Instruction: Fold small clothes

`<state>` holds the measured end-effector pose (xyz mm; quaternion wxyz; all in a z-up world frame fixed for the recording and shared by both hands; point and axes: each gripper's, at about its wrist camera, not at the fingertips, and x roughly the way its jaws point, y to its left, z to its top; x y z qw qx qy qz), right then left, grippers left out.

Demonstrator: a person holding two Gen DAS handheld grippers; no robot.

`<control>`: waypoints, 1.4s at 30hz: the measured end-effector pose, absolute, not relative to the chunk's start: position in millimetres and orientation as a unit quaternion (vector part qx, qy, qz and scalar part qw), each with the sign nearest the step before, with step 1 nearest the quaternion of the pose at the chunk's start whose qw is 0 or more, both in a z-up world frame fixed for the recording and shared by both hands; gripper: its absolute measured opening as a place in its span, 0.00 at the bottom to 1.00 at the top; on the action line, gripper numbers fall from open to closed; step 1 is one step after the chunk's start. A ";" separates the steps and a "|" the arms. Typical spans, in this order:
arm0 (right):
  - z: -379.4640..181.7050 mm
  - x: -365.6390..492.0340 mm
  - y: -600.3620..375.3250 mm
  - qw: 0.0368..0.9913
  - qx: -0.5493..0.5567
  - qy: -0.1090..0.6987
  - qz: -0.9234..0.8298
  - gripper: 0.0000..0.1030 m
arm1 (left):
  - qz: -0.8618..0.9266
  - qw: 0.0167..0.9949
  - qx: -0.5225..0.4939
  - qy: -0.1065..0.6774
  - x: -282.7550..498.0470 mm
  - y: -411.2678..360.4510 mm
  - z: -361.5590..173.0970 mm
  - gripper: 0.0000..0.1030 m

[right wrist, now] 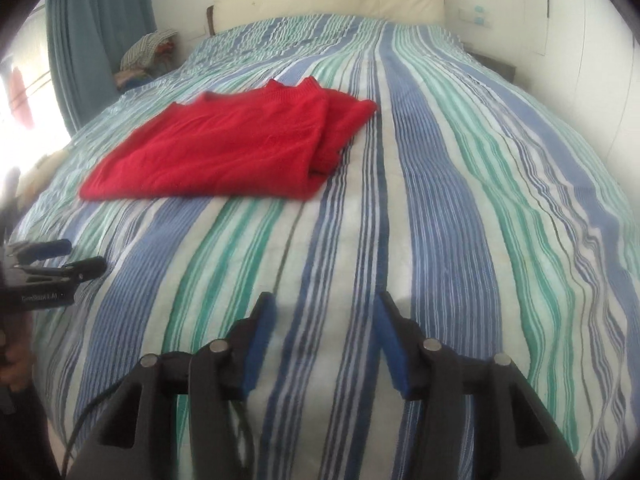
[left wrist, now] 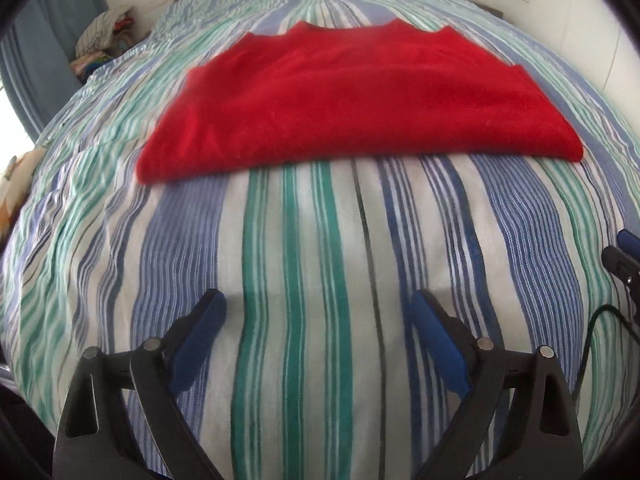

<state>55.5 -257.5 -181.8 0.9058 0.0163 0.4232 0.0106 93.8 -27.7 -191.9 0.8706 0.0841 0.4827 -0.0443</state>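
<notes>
The red sweater (left wrist: 352, 96), soft and limp, lay folded on the bed (left wrist: 312, 260). Both the left gripper (left wrist: 316, 312) and right gripper (right wrist: 326, 312) were held open and empty; its near hem corners would best be taken.

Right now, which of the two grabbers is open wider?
The left hand-held gripper: its blue fingers stand far apart over the striped bedspread. The right hand-held gripper has a narrower gap. Neither holds anything.
</notes>
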 end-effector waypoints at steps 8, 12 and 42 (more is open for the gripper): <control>-197.1 56.8 -253.0 0.907 0.000 0.421 0.013 0.56 | -0.053 0.868 0.063 0.489 88.0 -23.4 -194.6 0.96; -201.1 54.5 -252.9 0.912 0.001 0.411 0.014 0.56 | -0.054 0.868 0.059 0.490 89.8 -21.4 -196.1 0.97; -205.5 49.0 -253.1 0.921 -0.001 0.390 0.015 0.58 | -0.050 0.874 0.063 0.479 88.2 -22.7 -202.0 0.99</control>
